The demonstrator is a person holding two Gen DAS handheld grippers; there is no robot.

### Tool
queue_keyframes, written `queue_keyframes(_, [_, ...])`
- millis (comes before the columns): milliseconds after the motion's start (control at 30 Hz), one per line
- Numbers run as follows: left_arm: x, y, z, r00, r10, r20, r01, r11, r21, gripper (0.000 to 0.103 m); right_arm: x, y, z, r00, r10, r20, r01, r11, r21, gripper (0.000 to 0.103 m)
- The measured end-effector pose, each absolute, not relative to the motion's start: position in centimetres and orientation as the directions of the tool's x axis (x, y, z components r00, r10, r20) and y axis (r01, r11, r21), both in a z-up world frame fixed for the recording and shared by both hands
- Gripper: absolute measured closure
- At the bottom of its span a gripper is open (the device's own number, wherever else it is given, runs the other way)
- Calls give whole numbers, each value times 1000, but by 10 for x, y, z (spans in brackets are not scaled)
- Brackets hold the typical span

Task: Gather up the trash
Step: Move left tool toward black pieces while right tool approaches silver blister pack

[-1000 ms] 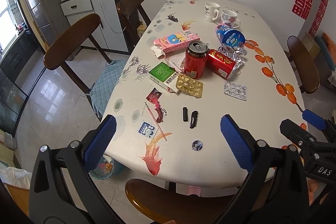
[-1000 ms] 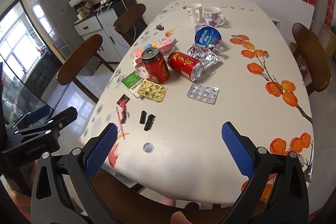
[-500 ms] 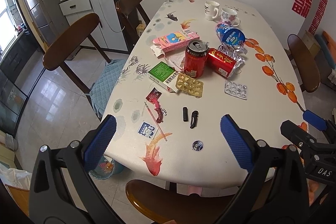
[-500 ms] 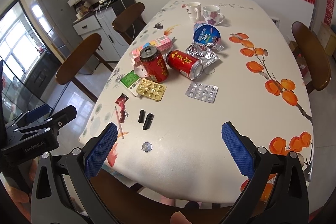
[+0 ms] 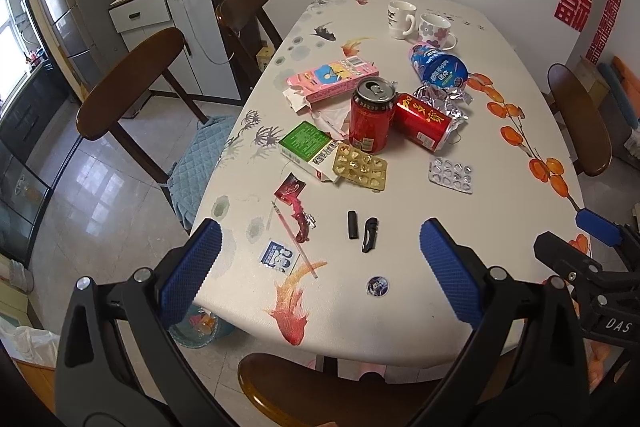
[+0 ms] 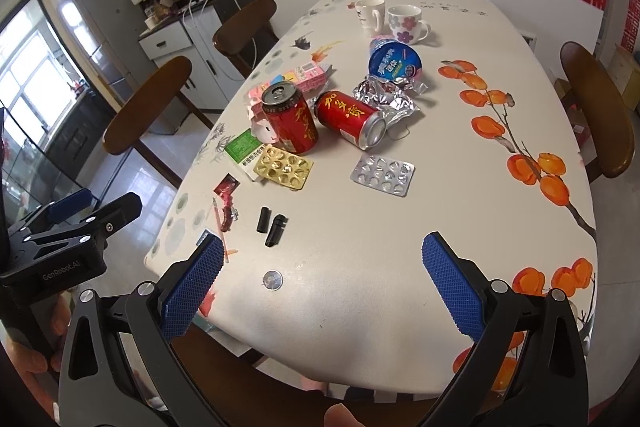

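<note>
Trash lies across the white patterned table (image 5: 400,307): an upright red can (image 5: 370,117), a red can on its side (image 5: 424,122), crumpled foil (image 5: 444,99), a blue cup (image 5: 438,69), a pink box (image 5: 332,77), a green box (image 5: 310,147), a gold blister pack (image 5: 362,167), a silver blister pack (image 5: 451,175), small black pieces (image 5: 362,229) and a red wrapper (image 5: 294,195). My left gripper (image 5: 320,271) is open and empty above the near table edge. My right gripper (image 6: 320,279) is open and empty, also at the near edge.
Two mugs (image 5: 420,23) stand at the table's far end. Wooden chairs stand at the left (image 5: 132,83), the right (image 5: 580,123) and the near side (image 5: 320,387). A bin (image 5: 200,327) sits on the floor under the table's left corner.
Both grippers have edged slightly closer to the table. Nothing was taken hold of.
</note>
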State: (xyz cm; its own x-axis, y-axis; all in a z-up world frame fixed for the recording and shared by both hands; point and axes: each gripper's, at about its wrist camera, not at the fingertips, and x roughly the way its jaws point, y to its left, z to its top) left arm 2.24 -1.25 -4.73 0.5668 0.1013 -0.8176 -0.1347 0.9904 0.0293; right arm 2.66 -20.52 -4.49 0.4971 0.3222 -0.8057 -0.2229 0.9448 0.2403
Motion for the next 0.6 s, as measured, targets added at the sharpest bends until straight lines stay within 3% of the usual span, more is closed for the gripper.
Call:
queue_keyframes(133, [30,-14,-53,571,102,-815,-133,991,30,8,40,-208,-54,476,337,-812,-220,940,261,5])
queue_keyframes(267, [41,-11,-63,542,86,-836,-142,990,10,19,52,-209,-62,457,339,-822,-218,939,266,5])
queue_keyframes(600, [68,-4,-87,505,106,-856,-180,984,16,20,89,-204,-93,410,351,-842,-239,932,272,5])
